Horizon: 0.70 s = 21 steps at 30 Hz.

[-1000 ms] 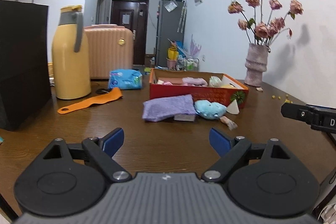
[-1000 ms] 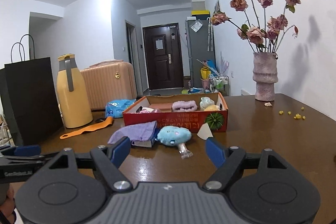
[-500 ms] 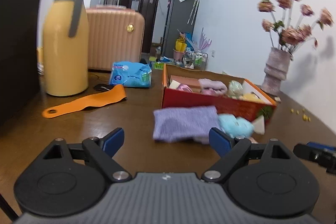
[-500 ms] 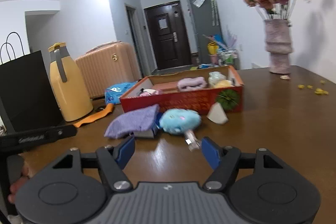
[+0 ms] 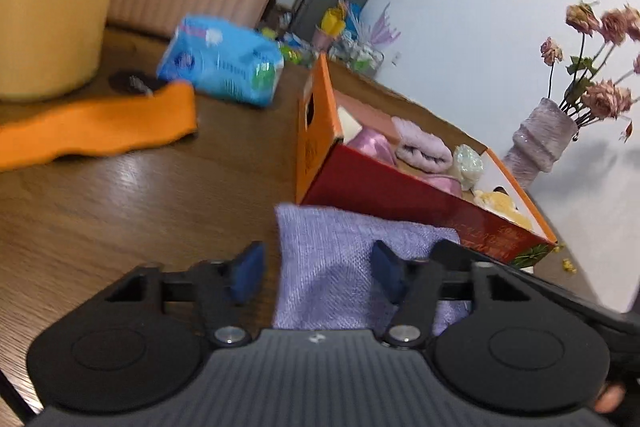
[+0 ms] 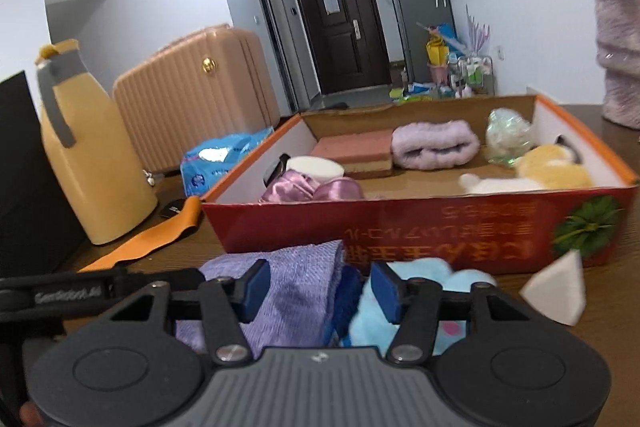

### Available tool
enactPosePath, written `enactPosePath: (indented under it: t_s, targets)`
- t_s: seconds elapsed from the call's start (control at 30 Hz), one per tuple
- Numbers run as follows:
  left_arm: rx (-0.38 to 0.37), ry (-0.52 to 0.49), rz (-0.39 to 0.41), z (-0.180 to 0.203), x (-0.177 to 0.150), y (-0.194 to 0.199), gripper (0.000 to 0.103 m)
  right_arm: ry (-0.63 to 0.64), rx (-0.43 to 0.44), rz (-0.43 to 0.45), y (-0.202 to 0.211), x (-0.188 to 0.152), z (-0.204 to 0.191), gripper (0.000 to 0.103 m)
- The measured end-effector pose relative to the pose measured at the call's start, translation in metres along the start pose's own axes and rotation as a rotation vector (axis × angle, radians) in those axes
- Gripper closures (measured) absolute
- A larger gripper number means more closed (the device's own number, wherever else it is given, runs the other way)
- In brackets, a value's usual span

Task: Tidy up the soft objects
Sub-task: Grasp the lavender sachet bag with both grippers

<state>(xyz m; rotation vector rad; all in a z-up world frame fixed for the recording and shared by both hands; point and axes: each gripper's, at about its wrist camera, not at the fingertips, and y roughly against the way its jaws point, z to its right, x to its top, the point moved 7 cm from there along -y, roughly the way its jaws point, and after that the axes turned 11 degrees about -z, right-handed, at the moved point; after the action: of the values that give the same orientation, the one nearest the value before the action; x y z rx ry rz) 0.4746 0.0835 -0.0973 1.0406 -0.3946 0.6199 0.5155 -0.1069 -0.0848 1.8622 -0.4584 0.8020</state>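
Observation:
A purple knit cloth [image 5: 352, 259] lies on the wooden table in front of a red cardboard box [image 5: 400, 195]. My left gripper [image 5: 316, 277] is open, its fingers astride the cloth's left part. My right gripper [image 6: 320, 289] is open over the cloth [image 6: 288, 291], next to a blue plush toy [image 6: 416, 303]. The box [image 6: 400, 227] holds a pink roll [image 6: 436, 143], satin items [image 6: 312, 189], a sponge block [image 6: 352, 151] and a yellow plush [image 6: 552, 173].
An orange strap [image 5: 100, 127], a blue tissue pack [image 5: 224, 63] and a yellow flask [image 6: 88, 155] stand to the left. A white foam wedge [image 6: 556, 291] lies at the box's right. A flower vase [image 5: 540, 143] is beyond it. A pink suitcase [image 6: 192, 95] stands behind.
Both grippers have moved forward and down onto the purple cloth. The jaws of both have narrowed somewhat but stay open.

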Motion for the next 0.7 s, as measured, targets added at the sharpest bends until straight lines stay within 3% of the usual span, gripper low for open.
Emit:
enactPosePath:
  t_s: [0.03, 0.07, 0.17, 0.23, 0.4, 0.5, 0.7]
  targets:
    - [-0.044, 0.016, -0.006, -0.001, 0.000, 0.000, 0.069, 0.004, 0.003, -0.007, -0.004, -0.001, -0.001, 0.070]
    - [-0.076, 0.031, -0.011, -0.001, 0.000, 0.000, 0.073, 0.016, -0.008, 0.001, -0.004, -0.002, -0.002, 0.075]
    - [-0.082, 0.030, 0.003, 0.002, -0.001, 0.009, 0.084, 0.045, -0.043, 0.040, 0.002, -0.001, -0.006, 0.094]
    - [-0.096, 0.015, 0.019, 0.011, -0.004, 0.019, 0.090, 0.057, -0.042, 0.066, 0.015, 0.000, -0.009, 0.096]
    - [-0.152, -0.021, 0.061, 0.046, -0.036, 0.070, 0.091, 0.102, -0.018, 0.121, 0.082, -0.018, -0.020, 0.097]
    - [-0.161, -0.043, 0.046, 0.065, -0.074, 0.092, 0.091, 0.085, 0.010, 0.093, 0.124, -0.052, -0.016, 0.097]
    - [-0.123, -0.089, -0.034, 0.097, -0.147, 0.105, 0.091, 0.062, -0.035, 0.017, 0.163, -0.122, -0.001, 0.097]
